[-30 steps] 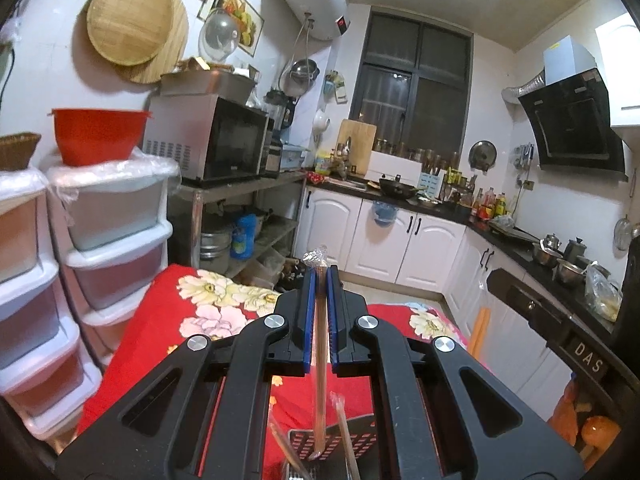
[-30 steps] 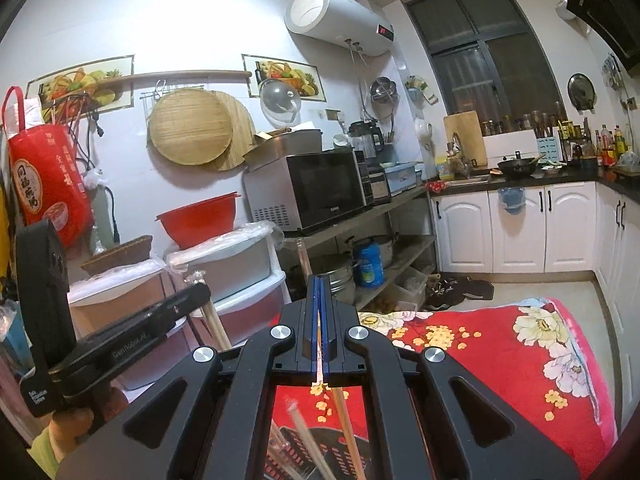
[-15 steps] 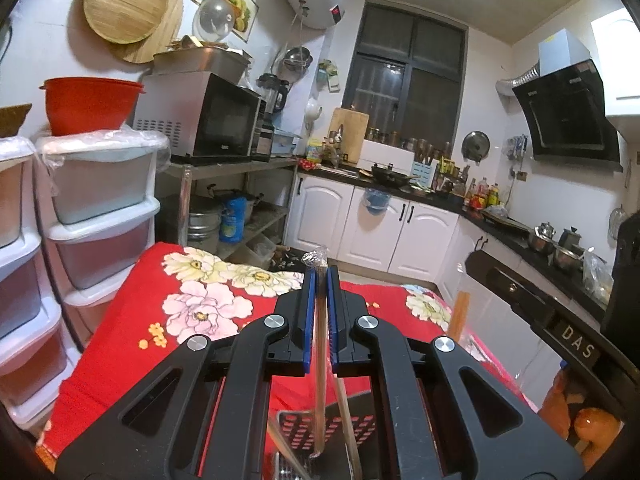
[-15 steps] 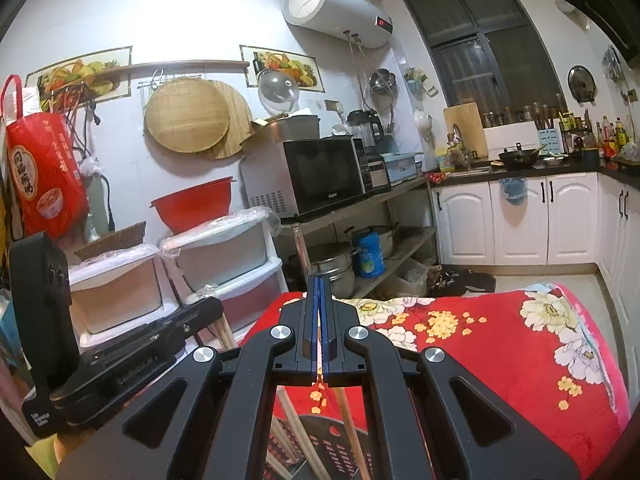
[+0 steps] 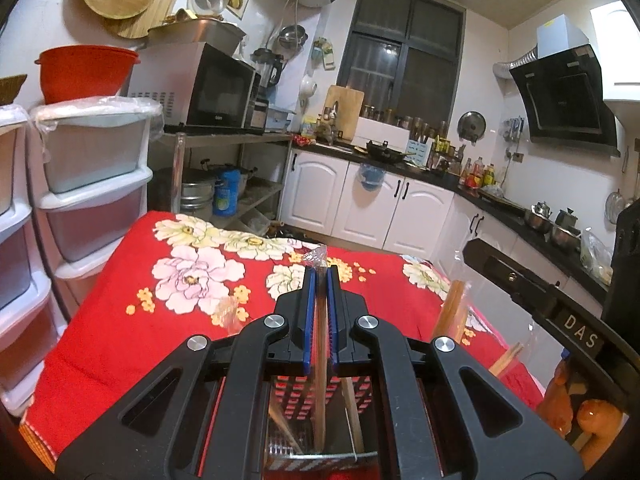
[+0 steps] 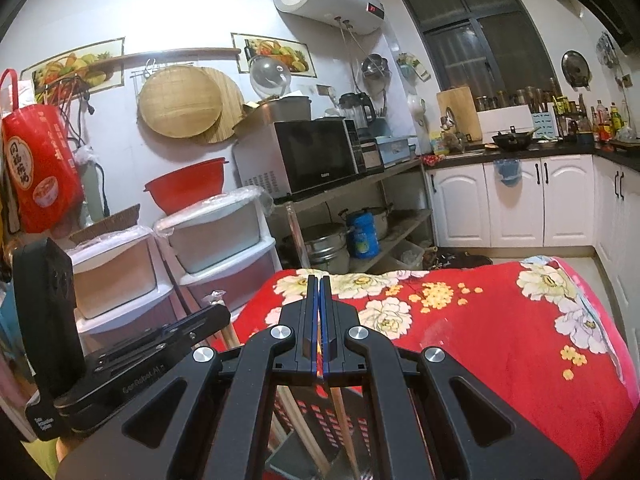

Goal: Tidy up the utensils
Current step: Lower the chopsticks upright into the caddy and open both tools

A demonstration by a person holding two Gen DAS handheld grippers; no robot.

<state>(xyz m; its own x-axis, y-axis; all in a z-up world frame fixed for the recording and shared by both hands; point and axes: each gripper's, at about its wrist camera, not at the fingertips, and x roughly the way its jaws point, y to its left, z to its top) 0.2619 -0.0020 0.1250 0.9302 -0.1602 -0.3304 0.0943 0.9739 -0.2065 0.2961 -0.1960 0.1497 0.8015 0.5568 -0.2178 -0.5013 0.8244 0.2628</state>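
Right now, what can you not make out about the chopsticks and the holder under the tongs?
- Holder, left wrist view: the left tongs hide its rim and sides.
- Chopstick in the left tongs: its lower end is cut off.
- Chopstick in the right tongs, right wrist view: its tip is hidden.
- How many chopsticks lie in the holder: unclear.

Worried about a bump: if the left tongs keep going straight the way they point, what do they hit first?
Probably the red floral cloth on the table: the left tongs, shut on wrapped chopsticks, point slightly downward across it. Nothing else seems to lie ahead, though depth is unclear.
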